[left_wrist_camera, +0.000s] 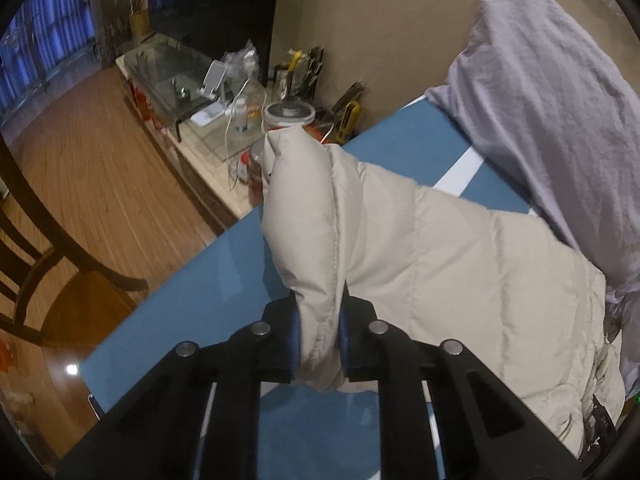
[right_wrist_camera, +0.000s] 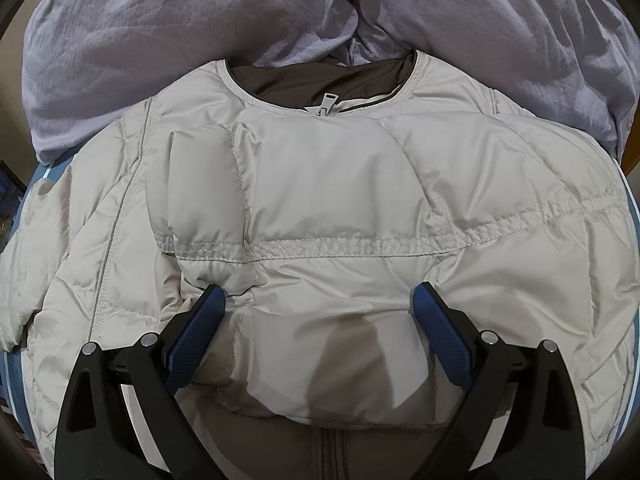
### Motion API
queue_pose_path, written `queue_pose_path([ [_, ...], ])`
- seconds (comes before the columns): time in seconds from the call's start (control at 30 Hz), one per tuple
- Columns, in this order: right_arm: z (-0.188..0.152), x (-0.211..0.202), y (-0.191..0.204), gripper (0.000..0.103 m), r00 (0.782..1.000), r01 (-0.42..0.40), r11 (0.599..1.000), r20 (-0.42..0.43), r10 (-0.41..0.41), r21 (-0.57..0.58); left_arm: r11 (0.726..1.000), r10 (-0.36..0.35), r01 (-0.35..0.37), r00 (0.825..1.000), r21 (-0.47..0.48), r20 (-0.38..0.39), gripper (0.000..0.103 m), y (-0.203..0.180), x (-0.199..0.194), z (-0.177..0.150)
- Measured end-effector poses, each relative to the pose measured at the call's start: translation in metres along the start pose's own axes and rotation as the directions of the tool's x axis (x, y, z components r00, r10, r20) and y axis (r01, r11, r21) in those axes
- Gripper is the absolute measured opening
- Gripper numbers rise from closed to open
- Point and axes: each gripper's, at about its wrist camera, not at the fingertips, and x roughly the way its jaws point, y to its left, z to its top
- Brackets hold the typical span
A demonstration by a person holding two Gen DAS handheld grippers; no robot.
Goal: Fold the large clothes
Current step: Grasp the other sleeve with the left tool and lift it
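Observation:
A cream quilted puffer jacket [right_wrist_camera: 328, 200] lies on a blue table [left_wrist_camera: 192, 292], zipped, collar away from me, with one sleeve folded across its chest. My left gripper [left_wrist_camera: 320, 340] is shut on the other sleeve [left_wrist_camera: 304, 216] and holds it raised above the table, cuff pointing up. My right gripper [right_wrist_camera: 318, 304] is open wide just above the jacket's chest, its blue pads [right_wrist_camera: 438, 336] on either side of the folded sleeve, holding nothing.
A lilac garment [right_wrist_camera: 160, 40] is heaped at the table's far edge behind the jacket, also in the left wrist view [left_wrist_camera: 552, 92]. A wooden chair [left_wrist_camera: 44, 248] stands left of the table. A low cabinet [left_wrist_camera: 188, 92] with jars, tools and cables lines the wall.

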Motion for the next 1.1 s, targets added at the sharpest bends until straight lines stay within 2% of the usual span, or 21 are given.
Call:
queue_pose_path([
  [0.13, 0.001, -0.002, 0.001, 0.097, 1.000, -0.006, 1.000, -0.007, 0.006, 0.002, 0.999, -0.031, 0.030, 0.998, 0.035, 0.049, 0.014, -0.018, -0.022, 0.008],
  [0.27, 0.002, -0.005, 0.001, 0.097, 1.000, -0.008, 1.000, -0.015, 0.008, 0.001, 0.993, -0.066, 0.054, 0.992, 0.108, 0.111, 0.014, -0.047, -0.049, 0.013],
  [0.5, -0.003, -0.019, -0.009, 0.097, 1.000, -0.016, 1.000, -0.002, 0.016, 0.017, 0.958, -0.197, 0.151, 0.965, 0.245, 0.173, 0.014, -0.111, -0.096, 0.015],
  [0.73, -0.013, -0.037, -0.028, 0.097, 1.000, 0.007, 1.000, 0.026, -0.007, -0.003, 0.897, -0.337, 0.266, 0.928, 0.353, 0.156, 0.014, -0.180, -0.125, 0.000],
  [1.1, -0.030, -0.058, -0.068, 0.097, 0.996, 0.053, 0.998, 0.063, -0.055, 0.039, 0.763, -0.515, 0.429, 0.856, 0.484, 0.052, 0.014, -0.274, -0.149, -0.048],
])
